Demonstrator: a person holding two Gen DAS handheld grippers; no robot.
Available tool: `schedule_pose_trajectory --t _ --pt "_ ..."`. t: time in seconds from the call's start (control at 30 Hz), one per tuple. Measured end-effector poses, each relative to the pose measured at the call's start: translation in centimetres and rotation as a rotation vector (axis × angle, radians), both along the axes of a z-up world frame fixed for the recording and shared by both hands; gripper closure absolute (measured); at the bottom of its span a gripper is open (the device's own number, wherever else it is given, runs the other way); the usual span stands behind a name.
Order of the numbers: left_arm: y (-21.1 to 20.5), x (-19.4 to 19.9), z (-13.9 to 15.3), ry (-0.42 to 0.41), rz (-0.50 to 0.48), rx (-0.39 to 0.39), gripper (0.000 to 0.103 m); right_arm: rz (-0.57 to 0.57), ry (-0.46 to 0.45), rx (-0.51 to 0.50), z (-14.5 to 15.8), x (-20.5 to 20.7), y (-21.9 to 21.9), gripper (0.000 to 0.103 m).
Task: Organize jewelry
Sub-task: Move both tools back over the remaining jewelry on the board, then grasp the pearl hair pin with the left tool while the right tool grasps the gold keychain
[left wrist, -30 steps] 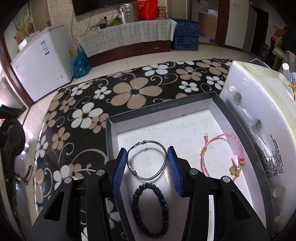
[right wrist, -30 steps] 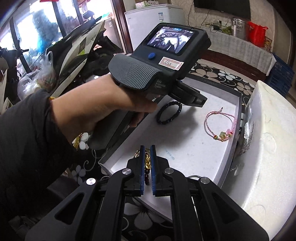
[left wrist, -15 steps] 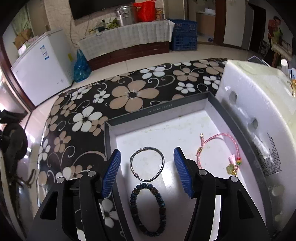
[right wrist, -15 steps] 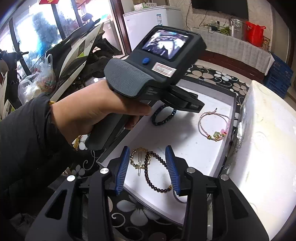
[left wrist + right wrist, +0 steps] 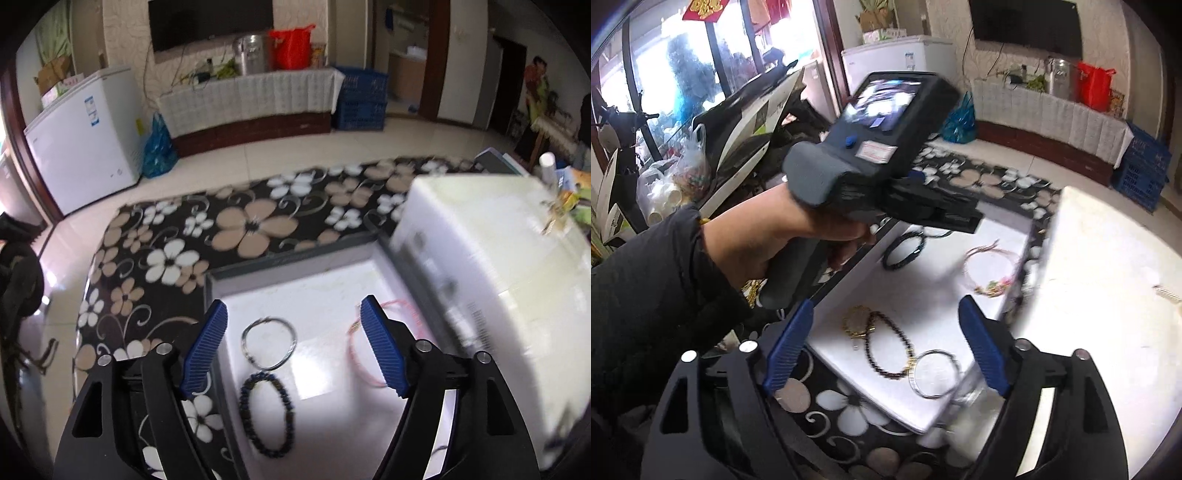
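Observation:
A shallow grey tray (image 5: 280, 264) with a white floor holds the jewelry. In the left wrist view a thin silver bangle (image 5: 269, 344), a dark beaded bracelet (image 5: 266, 414) and a pink cord bracelet (image 5: 356, 350) lie in it. My left gripper (image 5: 293, 350) is open and empty above them. In the right wrist view a gold piece (image 5: 857, 320), a dark bead bracelet (image 5: 889, 349) and a silver bangle (image 5: 934, 373) lie near the tray's near end (image 5: 871, 402). My right gripper (image 5: 886, 345) is open and empty above them. The left gripper's body (image 5: 871, 147) shows there, hand-held.
A white foam box (image 5: 491, 280) stands against the tray's right side. The tray sits on a black floral tablecloth (image 5: 177, 258). A white freezer (image 5: 85, 136) and a covered bench (image 5: 251, 99) stand across the room.
Both grippers have opened wide and lifted back from the tray. The right gripper was shut on the gold and bead pieces a second ago; they now lie in the tray.

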State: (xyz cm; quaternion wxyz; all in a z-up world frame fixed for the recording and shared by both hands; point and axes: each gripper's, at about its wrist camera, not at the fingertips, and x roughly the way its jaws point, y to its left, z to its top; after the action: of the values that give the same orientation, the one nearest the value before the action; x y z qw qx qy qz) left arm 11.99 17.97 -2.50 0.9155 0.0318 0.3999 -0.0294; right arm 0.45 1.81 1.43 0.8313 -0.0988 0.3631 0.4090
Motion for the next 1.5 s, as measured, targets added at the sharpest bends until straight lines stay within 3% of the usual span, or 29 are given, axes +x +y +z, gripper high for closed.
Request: schedule_pose_trajectory --t 0.13,0.3,0.67,0.9,1.0,1.17,1.27,1.43,1.5 --pt "-1.6 -0.3 1.9 -0.041 -0.032 -0.030 0.021 -0.080 -0.045 0.028 1.4 1.2 -3.2 0.014" --pt "-4.6 -0.3 3.7 -0.081 -0.092 -0.066 0.018 -0.220 -0.098 0.036 2.4 3.4 -8.1 0.013" --pt "-14.1 0.2 5.9 -0.098 -0.281 -0.090 0.018 -0.612 -0.102 0.019 2.3 8.9 -21.6 0.013" --pt "-18.4 0.9 5.6 -0.080 -0.334 -0.056 0.018 -0.694 0.006 0.046 0.5 12.2 -25.4 0.045" --pt "-19.8 1.3 5.5 -0.065 -0.356 -0.055 0.018 -0.679 0.010 0.018 0.2 13.1 -25.7 0.052" --pt "-21.5 1.5 5.0 -0.052 -0.380 -0.029 0.018 -0.660 0.023 -0.016 -0.4 14.8 -25.2 0.055" --pt "-22.0 1.7 4.8 -0.045 -0.387 -0.022 0.018 -0.640 0.042 -0.051 -1.2 15.6 -24.8 0.066" --pt "-22.5 2.3 4.4 -0.024 -0.409 -0.033 0.018 -0.628 0.055 -0.060 -1.5 15.9 -24.9 0.099" --pt "-23.1 2.6 4.1 -0.009 -0.424 -0.030 0.018 -0.639 0.039 -0.038 -1.1 15.7 -25.5 0.099"
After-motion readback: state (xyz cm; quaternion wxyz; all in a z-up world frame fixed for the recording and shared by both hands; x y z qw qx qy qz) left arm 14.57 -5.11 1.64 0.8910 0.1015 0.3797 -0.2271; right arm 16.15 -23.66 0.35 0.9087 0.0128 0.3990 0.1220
